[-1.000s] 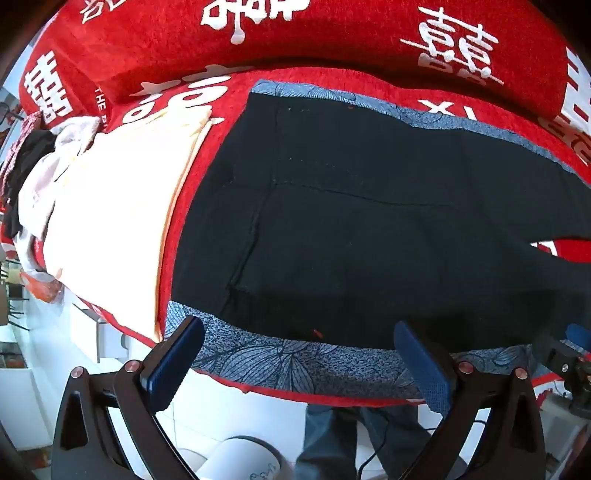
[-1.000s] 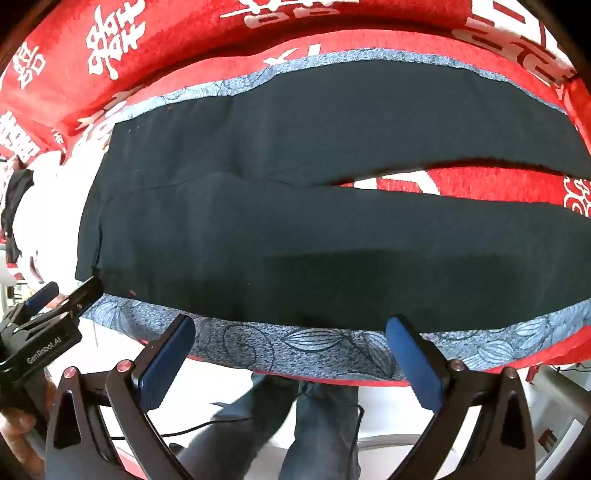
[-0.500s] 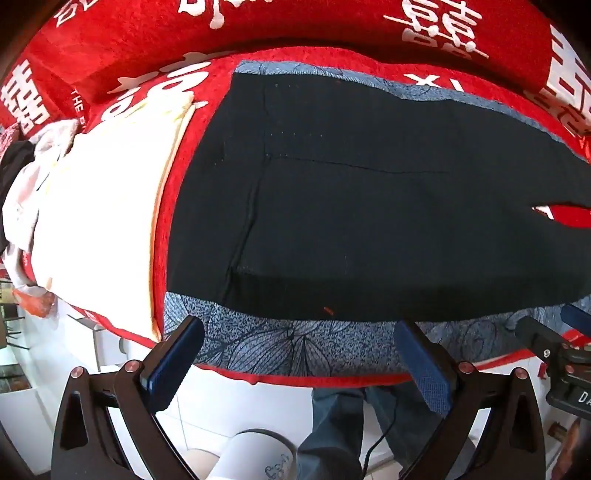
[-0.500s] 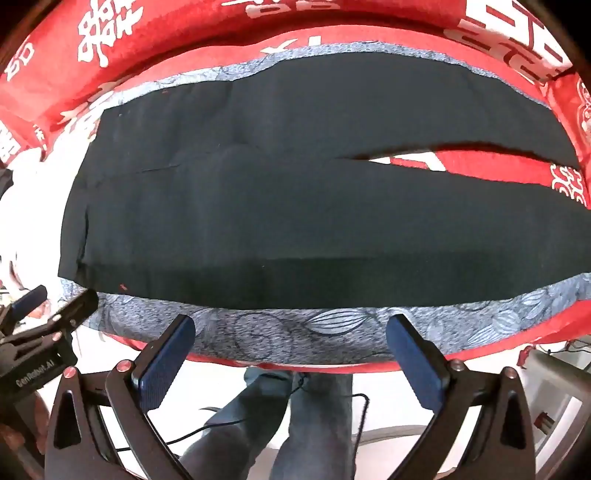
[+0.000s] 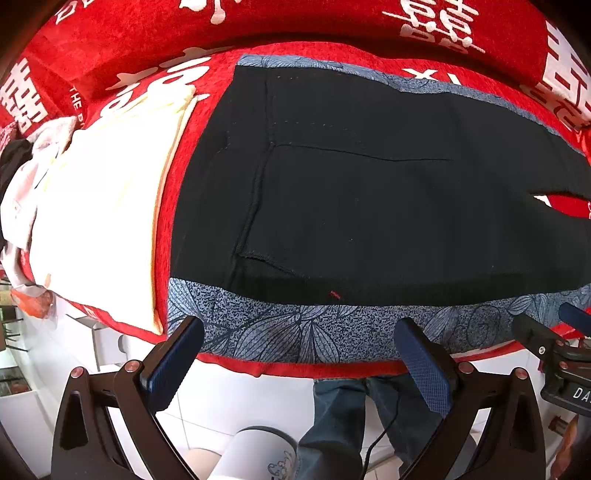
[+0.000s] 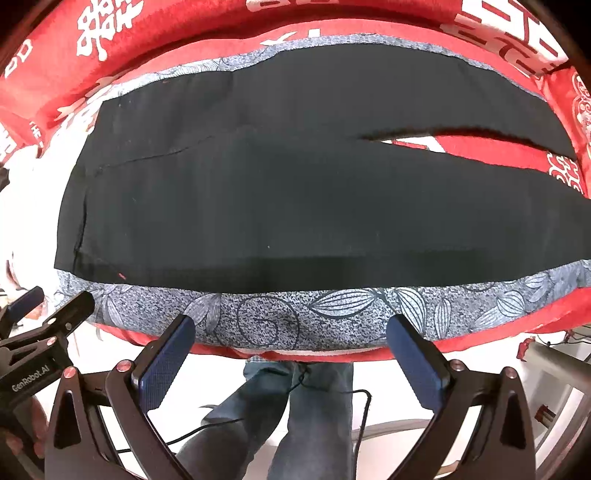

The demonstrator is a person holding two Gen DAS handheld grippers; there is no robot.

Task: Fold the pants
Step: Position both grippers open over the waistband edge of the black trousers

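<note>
Both grippers, left (image 5: 299, 363) and right (image 6: 291, 356), are held apart, empty; the pants' (image 6: 295, 192) near edge should be pinched evenly.

A red cover (image 5: 332, 29) printed with white characters spans the work surface. A blue-grey leaf-patterned cloth (image 5: 295, 332) lies on it along the near edge. A cream folded fabric (image 5: 103, 206) lies at the left. A person's jeans (image 6: 303, 413) stand on the white floor (image 5: 258, 402).
</note>
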